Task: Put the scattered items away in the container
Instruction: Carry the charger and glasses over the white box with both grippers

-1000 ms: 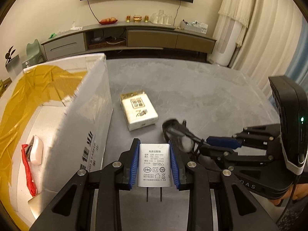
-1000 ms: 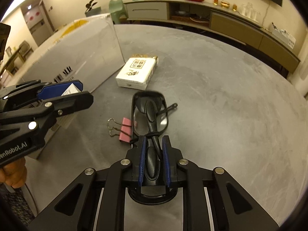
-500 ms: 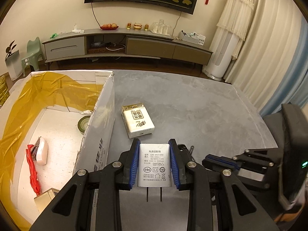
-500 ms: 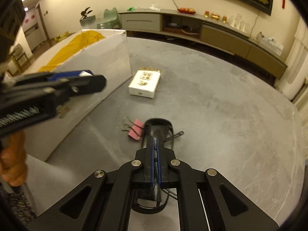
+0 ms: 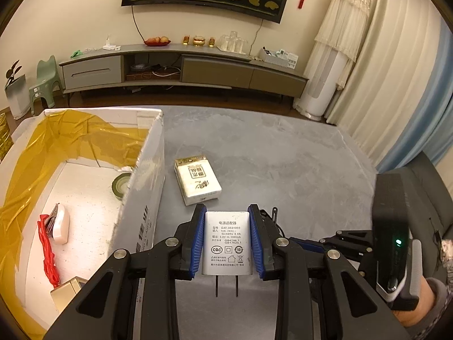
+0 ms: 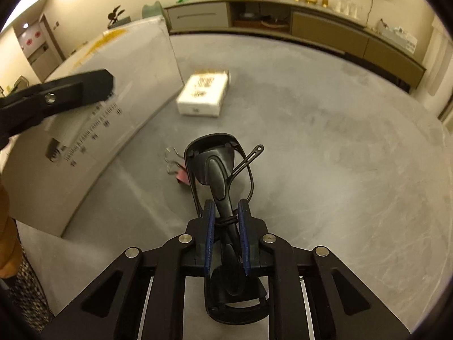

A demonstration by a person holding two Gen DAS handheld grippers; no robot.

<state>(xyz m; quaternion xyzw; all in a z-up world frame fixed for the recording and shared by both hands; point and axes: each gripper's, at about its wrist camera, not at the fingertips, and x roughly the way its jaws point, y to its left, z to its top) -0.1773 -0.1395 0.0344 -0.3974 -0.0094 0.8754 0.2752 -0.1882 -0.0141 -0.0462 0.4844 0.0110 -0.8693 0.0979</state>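
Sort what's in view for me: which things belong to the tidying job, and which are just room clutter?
Job items:
- white cardboard box
- power adapter, clamped in the left gripper
- folded black glasses, in the right gripper
- white packet on the table
- pink binder clip on the table

Just lying about:
- fruit dish on the sideboard
- green stool

Grey table. White cardboard box stands at 9 o'clock; white packet flat just beside it, centre. Pink binder clip at 6 o'clock.
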